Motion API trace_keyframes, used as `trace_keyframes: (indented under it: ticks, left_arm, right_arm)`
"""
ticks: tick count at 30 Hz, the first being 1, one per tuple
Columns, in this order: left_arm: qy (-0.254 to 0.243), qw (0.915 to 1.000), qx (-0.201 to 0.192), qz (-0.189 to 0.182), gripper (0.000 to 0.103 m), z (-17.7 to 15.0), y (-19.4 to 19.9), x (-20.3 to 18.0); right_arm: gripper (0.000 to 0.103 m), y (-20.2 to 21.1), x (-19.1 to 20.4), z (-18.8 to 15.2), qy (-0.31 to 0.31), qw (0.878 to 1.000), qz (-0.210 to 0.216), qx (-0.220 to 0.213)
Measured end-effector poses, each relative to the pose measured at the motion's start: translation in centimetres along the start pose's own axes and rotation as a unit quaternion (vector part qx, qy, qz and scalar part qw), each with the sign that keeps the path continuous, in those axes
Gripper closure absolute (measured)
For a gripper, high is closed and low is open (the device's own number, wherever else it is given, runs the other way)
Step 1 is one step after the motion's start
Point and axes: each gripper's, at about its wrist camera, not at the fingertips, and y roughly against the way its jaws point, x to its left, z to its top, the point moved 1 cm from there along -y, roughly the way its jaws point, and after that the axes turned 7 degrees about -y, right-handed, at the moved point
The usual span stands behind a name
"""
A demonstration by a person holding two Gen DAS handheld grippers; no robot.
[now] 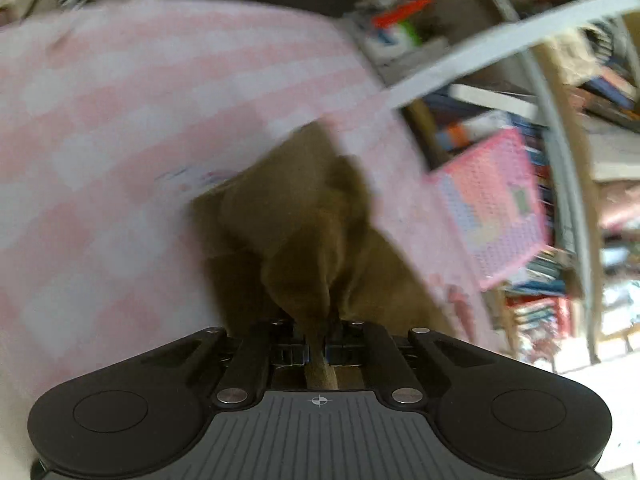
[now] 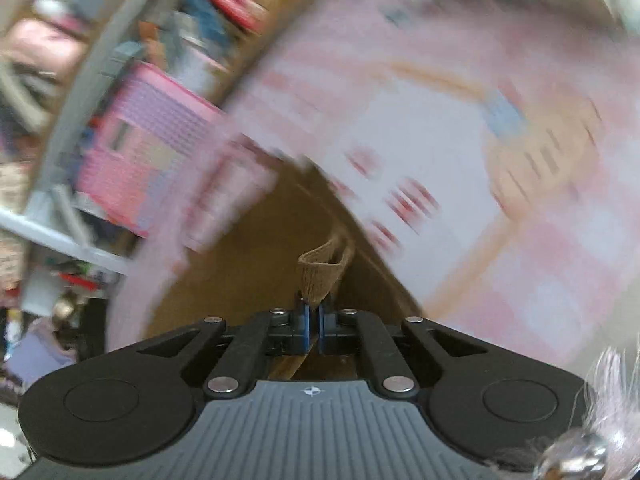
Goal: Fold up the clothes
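Note:
A brown garment (image 1: 296, 216) lies bunched on a pink and white checked bedsheet (image 1: 120, 128). In the left wrist view my left gripper (image 1: 318, 344) is shut on a fold of this brown cloth, which runs up and away from the jaws. The right wrist view shows my right gripper (image 2: 314, 320) shut on a ribbed hem of the same brown garment (image 2: 320, 276), with more brown cloth (image 2: 248, 264) spread beneath it. Both pictures are blurred by motion.
The checked bedsheet (image 2: 540, 240) carries a printed picture patch (image 2: 440, 140). Beyond the bed's edge stand crowded shelves with books (image 1: 540, 280), a pink mesh basket (image 1: 492, 208) (image 2: 144, 152) and a pale rail (image 1: 500, 44). Fluffy pale fabric (image 2: 612, 392) shows at the lower right.

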Motion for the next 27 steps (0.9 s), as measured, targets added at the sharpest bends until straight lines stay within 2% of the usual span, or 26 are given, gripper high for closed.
trace_keyframes:
  ticks: [2,4,5,10,12,14,16,18,19,20,21,22,27]
  left_arm:
    - [-0.011,0.9992,-0.019,-0.033,0.098,0.8,1.3,-1.6]
    - [-0.021,0.9982,-0.032,-0.046,0.098,1.0,2.1,-2.2]
    - [-0.022,0.9982,-0.033,-0.045,0.098,1.0,2.3,-2.1]
    - [0.011,0.9997,0.019,0.014,0.098,-0.8,-0.6,1.3]
    - [0.004,0.9994,0.022,0.027,0.097,-1.4,-0.6,1.4]
    - [0.002,0.9992,0.021,0.033,0.094,-1.4,-0.4,1.4]
    - [0.000,0.9990,0.021,0.040,0.084,-1.3,-0.2,1.4]
    - [-0.006,0.9988,0.019,0.044,0.078,-1.2,0.4,1.2]
    - [-0.010,0.9989,0.016,0.044,0.066,-1.2,0.9,1.2]
    - [-0.015,0.9989,0.010,0.042,0.059,-1.2,1.4,1.1]
    - [-0.020,0.9989,0.005,0.041,0.045,-1.2,1.8,1.0]
    - [-0.025,0.9989,0.000,0.040,0.037,-1.2,2.3,1.0]
    - [-0.044,0.9981,-0.013,0.041,0.036,-1.3,4.0,0.9]
  right_arm:
    - [0.099,2.1,2.2,0.8,0.026,0.998,0.039,-0.031]
    - [0.099,3.5,2.8,1.0,0.032,0.997,0.048,-0.051]
    - [0.099,3.1,2.0,0.6,0.026,0.998,0.030,-0.045]
    - [0.099,-0.1,-2.7,-1.5,-0.007,0.997,-0.077,-0.006]
    - [0.098,-0.6,-3.1,-2.4,-0.010,0.996,-0.090,-0.013]
    - [0.094,-0.5,-2.5,-2.4,0.016,0.995,-0.100,-0.018]
    - [0.088,-0.5,-1.8,-2.4,0.043,0.993,-0.110,-0.022]
    - [0.070,-0.4,-1.4,-2.7,0.062,0.989,-0.129,-0.032]
    - [0.066,0.1,-1.4,-3.1,0.069,0.988,-0.134,-0.038]
    - [0.062,0.3,-1.4,-3.4,0.075,0.987,-0.138,-0.039]
    - [0.061,0.5,-1.2,-3.7,0.081,0.986,-0.143,-0.040]
    - [0.061,0.7,-1.1,-4.0,0.087,0.984,-0.148,-0.041]
    - [0.059,1.0,-0.9,-5.8,0.096,0.985,-0.140,-0.024]
